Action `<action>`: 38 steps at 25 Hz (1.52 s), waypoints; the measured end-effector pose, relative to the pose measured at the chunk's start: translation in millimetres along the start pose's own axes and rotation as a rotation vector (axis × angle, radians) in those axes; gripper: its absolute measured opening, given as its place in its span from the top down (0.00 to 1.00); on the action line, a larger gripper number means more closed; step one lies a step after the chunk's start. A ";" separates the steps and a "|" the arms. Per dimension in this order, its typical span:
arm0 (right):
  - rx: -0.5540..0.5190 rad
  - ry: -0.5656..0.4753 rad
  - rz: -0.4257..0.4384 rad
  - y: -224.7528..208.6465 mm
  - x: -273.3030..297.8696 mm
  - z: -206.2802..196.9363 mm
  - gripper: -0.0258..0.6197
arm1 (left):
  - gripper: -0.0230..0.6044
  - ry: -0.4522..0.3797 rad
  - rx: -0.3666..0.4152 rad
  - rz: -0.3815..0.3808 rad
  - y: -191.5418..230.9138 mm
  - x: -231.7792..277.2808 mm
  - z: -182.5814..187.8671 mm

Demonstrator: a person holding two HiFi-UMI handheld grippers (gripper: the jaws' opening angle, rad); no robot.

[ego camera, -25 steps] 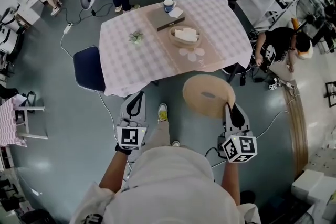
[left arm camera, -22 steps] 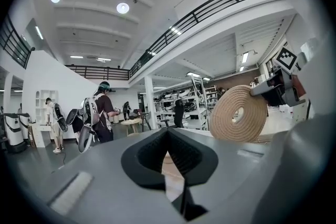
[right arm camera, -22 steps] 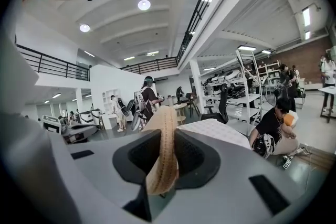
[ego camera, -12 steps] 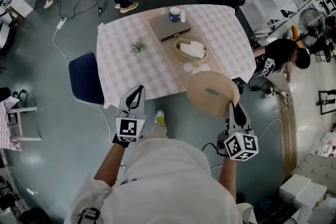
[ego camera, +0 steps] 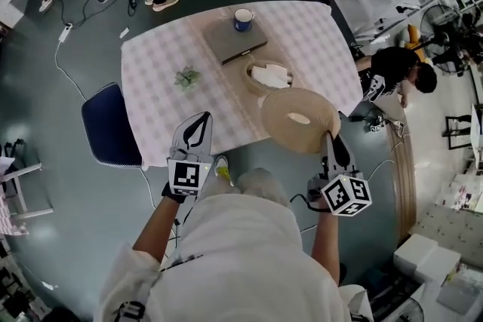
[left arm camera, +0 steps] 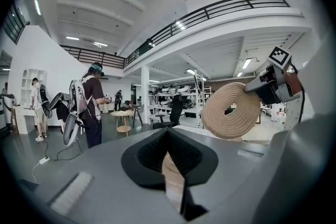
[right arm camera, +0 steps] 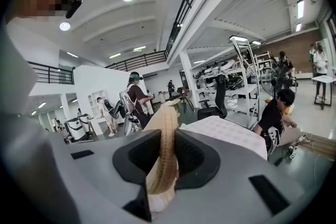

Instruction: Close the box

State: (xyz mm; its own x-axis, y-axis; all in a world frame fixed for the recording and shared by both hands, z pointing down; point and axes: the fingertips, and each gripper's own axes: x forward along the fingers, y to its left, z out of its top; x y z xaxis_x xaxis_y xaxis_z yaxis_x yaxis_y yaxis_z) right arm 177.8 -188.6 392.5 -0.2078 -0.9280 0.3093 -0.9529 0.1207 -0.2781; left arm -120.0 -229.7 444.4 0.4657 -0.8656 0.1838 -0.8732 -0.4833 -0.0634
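Note:
A round woven lid point(ego camera: 298, 119) is held by its near rim in my right gripper point(ego camera: 330, 138), which is shut on it. The lid hangs over the near edge of the checked table point(ego camera: 158, 64), just in front of the open woven box point(ego camera: 247, 76) with white items inside. In the right gripper view the lid point(right arm camera: 164, 128) stands edge-on between the jaws of the right gripper point(right arm camera: 164, 136). My left gripper point(ego camera: 201, 121) is shut and holds nothing, at the table's near edge to the left of the lid. From the left gripper point(left arm camera: 168, 134) the lid point(left arm camera: 231, 110) shows at the right.
On the table sit a blue mug point(ego camera: 243, 19), a flat brown book point(ego camera: 235, 39) and a small plant point(ego camera: 186, 77). A blue chair point(ego camera: 109, 124) stands at the table's left. A person point(ego camera: 396, 68) crouches at the right of the table.
The person has walked up to the table. Both grippers moved forward; the lid went from above the floor to over the table's near edge, close to the box.

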 end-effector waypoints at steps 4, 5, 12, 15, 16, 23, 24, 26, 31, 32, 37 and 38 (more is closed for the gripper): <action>0.091 0.020 -0.004 -15.7 32.0 -3.8 0.84 | 0.96 0.009 0.011 -0.025 2.0 29.2 -4.8; 0.117 0.025 -0.003 -20.9 42.1 -5.3 0.84 | 0.96 0.013 0.013 -0.025 3.6 37.1 -6.0; 0.240 0.072 -0.001 -53.8 107.6 -18.1 0.84 | 0.96 0.058 -0.003 -0.005 16.0 86.4 -18.1; 0.251 0.091 0.010 -57.6 134.4 -21.6 0.84 | 0.96 0.073 -0.008 0.013 26.4 103.3 -23.2; 0.259 0.095 0.015 -58.4 142.3 -22.0 0.84 | 0.96 0.072 -0.007 0.017 29.1 109.2 -23.8; 0.330 0.136 0.033 -68.9 189.3 -40.9 0.84 | 0.96 0.101 0.001 0.036 41.3 145.5 -42.2; 0.342 0.142 0.035 -70.3 194.6 -44.4 0.84 | 0.96 0.106 0.002 0.034 41.3 149.7 -45.6; 0.352 0.160 0.035 -73.4 201.0 -51.2 0.84 | 0.96 0.123 -0.003 0.027 37.4 155.8 -53.3; 0.366 0.196 0.043 -80.7 223.7 -65.6 0.84 | 0.96 0.172 -0.019 0.015 31.4 173.7 -71.9; 0.373 0.202 0.045 -82.3 229.0 -69.1 0.84 | 0.96 0.176 -0.021 0.014 30.8 177.4 -75.0; 0.391 0.246 0.039 -93.3 247.9 -92.9 0.84 | 0.96 0.200 -0.023 0.016 27.0 189.3 -89.1; 0.395 0.251 0.043 -93.5 250.8 -95.7 0.84 | 0.96 0.207 -0.024 0.017 26.5 191.0 -92.2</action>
State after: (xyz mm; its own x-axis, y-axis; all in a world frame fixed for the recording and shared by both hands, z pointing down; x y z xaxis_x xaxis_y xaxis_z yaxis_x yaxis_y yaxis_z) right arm 193.6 -398.8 583.1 -0.3382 -0.8055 0.4866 -0.7953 -0.0317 -0.6053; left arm -67.4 -395.8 568.2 0.4141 -0.8270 0.3803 -0.8848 -0.4637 -0.0449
